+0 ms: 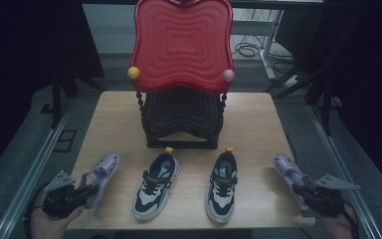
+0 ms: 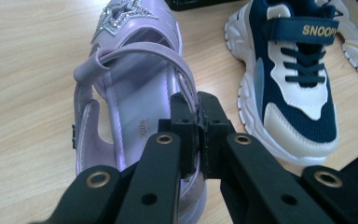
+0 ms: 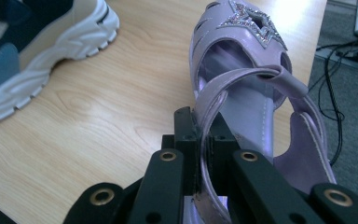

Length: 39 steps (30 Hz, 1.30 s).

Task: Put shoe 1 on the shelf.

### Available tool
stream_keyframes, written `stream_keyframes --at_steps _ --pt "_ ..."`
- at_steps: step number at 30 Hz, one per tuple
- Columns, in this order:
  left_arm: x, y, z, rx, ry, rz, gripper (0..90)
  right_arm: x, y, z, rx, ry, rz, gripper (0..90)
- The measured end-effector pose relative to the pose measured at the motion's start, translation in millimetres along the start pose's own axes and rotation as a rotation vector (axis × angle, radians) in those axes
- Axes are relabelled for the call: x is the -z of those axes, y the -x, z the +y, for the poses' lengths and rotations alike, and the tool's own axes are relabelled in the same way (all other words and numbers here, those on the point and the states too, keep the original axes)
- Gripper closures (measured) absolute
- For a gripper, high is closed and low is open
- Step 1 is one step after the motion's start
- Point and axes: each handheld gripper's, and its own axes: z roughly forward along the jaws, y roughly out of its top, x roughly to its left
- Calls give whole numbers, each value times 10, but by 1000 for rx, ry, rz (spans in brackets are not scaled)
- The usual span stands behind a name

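A pair of lilac sandals with glittery stars lies at the table's two sides. My left gripper (image 1: 82, 193) is shut on the inner side strap near the heel of the left sandal (image 1: 103, 172). In the left gripper view the jaws (image 2: 196, 106) pinch that strap of the sandal (image 2: 130, 70). My right gripper (image 1: 306, 191) is shut on the heel strap of the right sandal (image 1: 285, 168). In the right gripper view the strap of that sandal (image 3: 247, 65) is clamped at the gripper (image 3: 203, 125).
Two navy-and-white sneakers (image 1: 155, 185) (image 1: 222, 185) stand side by side between the sandals. One sneaker (image 2: 293, 79) lies close to the left sandal. A shoe rack with a red top shelf (image 1: 181, 45) and a black lower shelf (image 1: 181, 117) stands behind them. The wooden table's right edge (image 3: 307, 60) runs beside the right sandal.
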Motion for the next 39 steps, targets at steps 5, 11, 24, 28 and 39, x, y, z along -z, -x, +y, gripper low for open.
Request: stream_keyframes --at_steps 5,11,24,28,39 --pt "-5 12 74 1 26 -9 866 -3 -30 61 5 42 19 856" --pt "-11 41 194 -8 57 -38 865 0 -68 152 -1 91 37 856" --pt "-41 118 390 -13 140 -100 865 -17 -276 463 39 189 86 855" --pt "-50 135 435 -15 157 -101 865 -49 -313 540 49 206 112 854" --pt "-143 252 604 -53 167 -130 864 -148 -392 725 68 243 160 854"
